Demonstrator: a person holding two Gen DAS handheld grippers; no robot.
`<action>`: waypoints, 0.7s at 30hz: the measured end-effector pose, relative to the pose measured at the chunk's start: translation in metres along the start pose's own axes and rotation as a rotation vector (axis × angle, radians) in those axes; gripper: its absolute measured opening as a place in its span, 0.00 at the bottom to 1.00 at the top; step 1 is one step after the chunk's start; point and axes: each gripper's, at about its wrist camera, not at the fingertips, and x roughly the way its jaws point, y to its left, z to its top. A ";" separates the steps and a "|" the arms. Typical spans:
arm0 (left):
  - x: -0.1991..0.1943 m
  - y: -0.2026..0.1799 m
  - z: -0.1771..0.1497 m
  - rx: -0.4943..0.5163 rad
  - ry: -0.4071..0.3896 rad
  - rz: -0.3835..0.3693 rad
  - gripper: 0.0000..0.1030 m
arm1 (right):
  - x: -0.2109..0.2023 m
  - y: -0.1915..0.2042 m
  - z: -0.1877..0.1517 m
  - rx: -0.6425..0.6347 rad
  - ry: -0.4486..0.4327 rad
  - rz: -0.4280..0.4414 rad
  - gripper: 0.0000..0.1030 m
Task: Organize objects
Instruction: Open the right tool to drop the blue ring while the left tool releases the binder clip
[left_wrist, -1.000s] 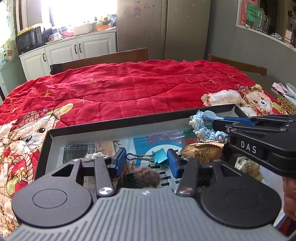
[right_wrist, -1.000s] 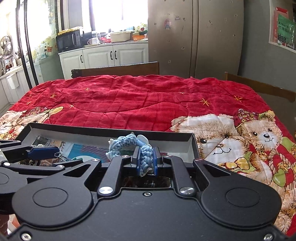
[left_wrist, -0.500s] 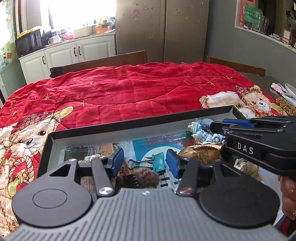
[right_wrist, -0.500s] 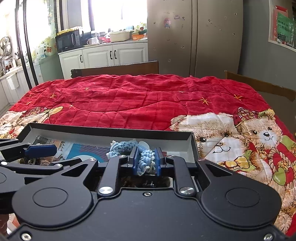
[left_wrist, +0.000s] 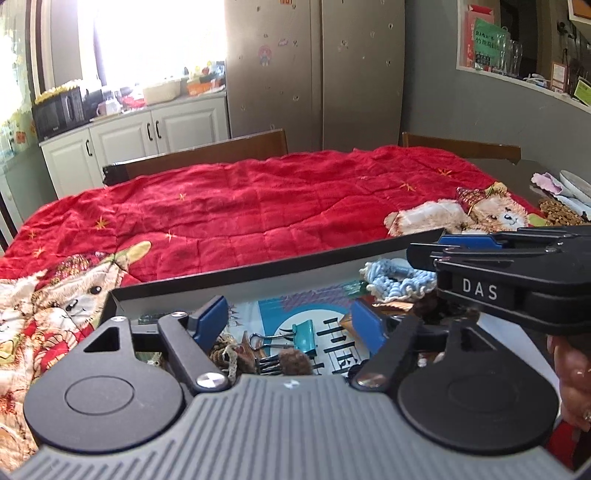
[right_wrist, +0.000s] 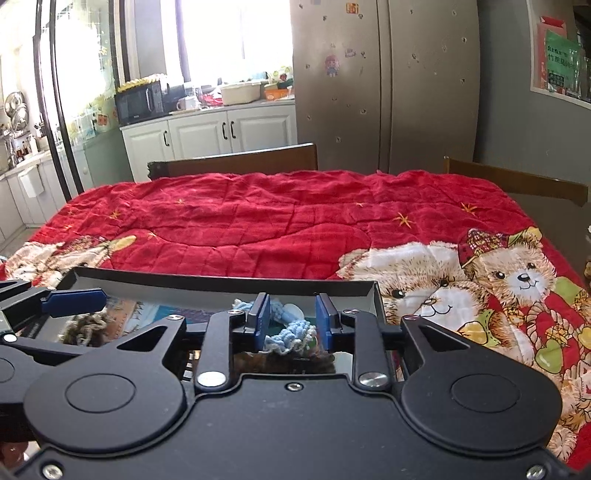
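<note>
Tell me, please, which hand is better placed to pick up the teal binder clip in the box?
Probably left. The left tongs stand open, having just widened, directly over the teal binder clip. The right tongs have just been opening, with the blue rope between them at the box's other end.

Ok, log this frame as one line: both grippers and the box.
left gripper: open, just opening, over teal binder clip | right gripper: just opened, blue rope toy released between fingers | black box: holds both
</note>
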 end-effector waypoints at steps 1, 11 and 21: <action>-0.003 -0.001 0.000 0.003 -0.007 0.004 0.83 | -0.003 0.001 0.001 -0.005 -0.004 0.001 0.28; -0.030 0.005 0.004 -0.005 -0.058 0.052 0.87 | -0.025 0.006 0.003 -0.023 -0.030 0.001 0.30; -0.047 0.015 0.000 -0.020 -0.066 0.092 0.88 | -0.041 0.008 -0.001 -0.040 -0.030 -0.001 0.30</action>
